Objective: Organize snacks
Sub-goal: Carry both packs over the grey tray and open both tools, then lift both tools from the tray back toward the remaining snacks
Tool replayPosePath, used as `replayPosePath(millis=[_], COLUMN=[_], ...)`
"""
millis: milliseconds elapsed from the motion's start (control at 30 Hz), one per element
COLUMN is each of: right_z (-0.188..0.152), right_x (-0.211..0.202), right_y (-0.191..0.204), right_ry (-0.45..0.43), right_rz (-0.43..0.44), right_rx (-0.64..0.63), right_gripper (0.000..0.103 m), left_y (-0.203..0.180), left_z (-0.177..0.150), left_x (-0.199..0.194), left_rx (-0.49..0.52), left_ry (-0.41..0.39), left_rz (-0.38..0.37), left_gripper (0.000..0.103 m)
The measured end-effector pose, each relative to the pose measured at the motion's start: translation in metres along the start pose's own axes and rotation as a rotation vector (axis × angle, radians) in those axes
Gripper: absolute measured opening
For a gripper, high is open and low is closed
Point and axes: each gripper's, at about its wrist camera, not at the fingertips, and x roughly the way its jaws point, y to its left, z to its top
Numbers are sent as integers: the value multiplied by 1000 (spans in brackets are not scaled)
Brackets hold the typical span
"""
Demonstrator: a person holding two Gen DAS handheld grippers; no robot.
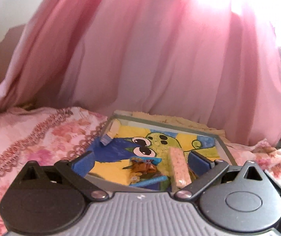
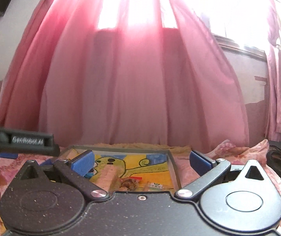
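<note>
Hovering wide apart and empty over the painted tray (image 1: 223, 147) of snacks (image 1: 178, 169): left gripper (image 1: 141, 162), right gripper (image 2: 140, 162)

We hold our black left gripper with blue pads (image 1: 141, 162) and matching right gripper (image 2: 140, 162) level, side by side, both spread wide and empty.

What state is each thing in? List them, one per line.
left gripper: open, empty, over the tray.
right gripper: open, empty.
tray: on the bed, holding snacks.
pink snack bar: lying flat in the tray, wrapped.
blue snack packet: lying in the tray beside the bar.
small blue-and-white packet: leaning in the tray's far left corner.
curtain: drawn, backlit.
</note>
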Motion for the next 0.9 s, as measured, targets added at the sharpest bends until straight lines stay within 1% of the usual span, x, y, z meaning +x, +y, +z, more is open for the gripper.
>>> replayPosePath(millis=[167, 367, 500, 633, 900], right_z=[5, -5, -17, -25, -41], right_x=[-40, -86, -108, -127, -160], right_y=[0, 0, 2, 4, 8], right_ry=[-8, -9, 25, 51, 100], right_rz=[-5, -34, -49, -47, -44], right_rx=[39, 51, 43, 43, 39], right_gripper=[102, 102, 102, 102, 102], left_y=[2, 8, 12, 17, 32], left_z=[-14, -31, -43, -60, -94], left_x=[-38, -79, -103, -121, -151], left_rx=[57, 58, 57, 70, 51], left_ry=[-38, -54, -66, -60, -17], left_rz=[-5, -23, -25, -11, 43], left_gripper=[102, 102, 102, 102, 102])
